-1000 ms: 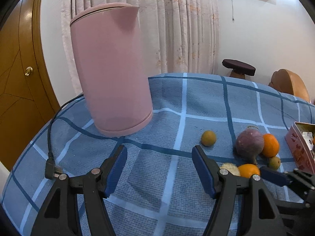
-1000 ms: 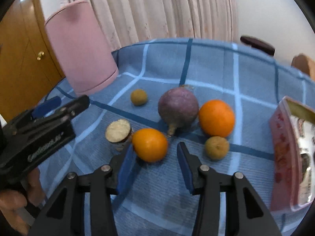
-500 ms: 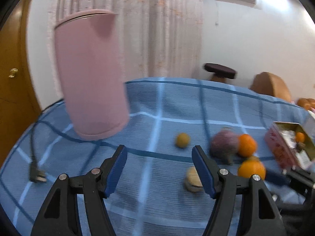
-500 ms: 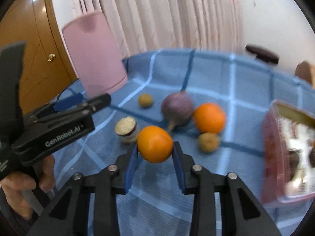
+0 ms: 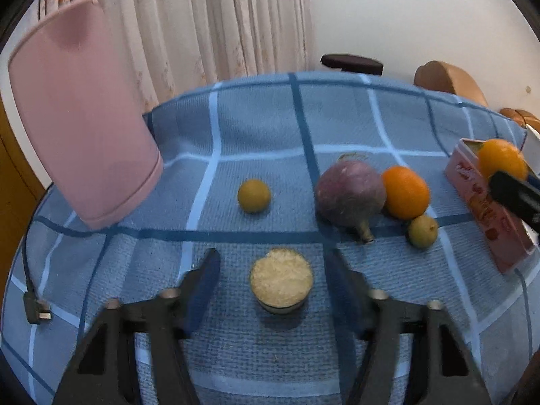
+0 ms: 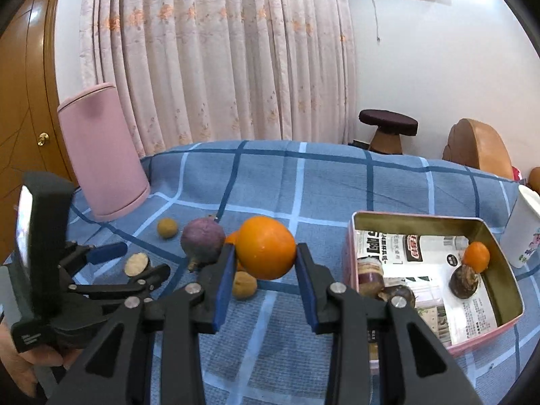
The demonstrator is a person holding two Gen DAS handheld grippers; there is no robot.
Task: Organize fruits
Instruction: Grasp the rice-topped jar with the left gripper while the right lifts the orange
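Observation:
My right gripper [image 6: 265, 266] is shut on an orange [image 6: 266, 248] and holds it in the air, left of the pink tin [image 6: 506, 327]; this orange also shows in the left wrist view [image 5: 501, 162] above the tin [image 5: 486, 216]. My left gripper [image 5: 273, 278] is open around a cut half fruit [image 5: 281, 278] with a pale face up. On the blue checked cloth lie a purple fruit [image 5: 349, 195], another orange [image 5: 405, 192], and two small yellow-brown fruits [image 5: 253, 195] [image 5: 422, 231]. The tin holds several fruits, among them a small orange [image 6: 476, 256].
A tall pink kettle [image 5: 77, 114] stands at the left with its cord and plug [image 5: 35, 310] on the cloth. A white paper cup [image 6: 523, 226] stands right of the tin. A stool [image 6: 388, 128] and a wooden chair [image 6: 479, 148] stand behind the table.
My right gripper closed on the orange and lifted it off the cloth toward the tin. My left gripper moved right and forward until its open jaws flank the cut half fruit.

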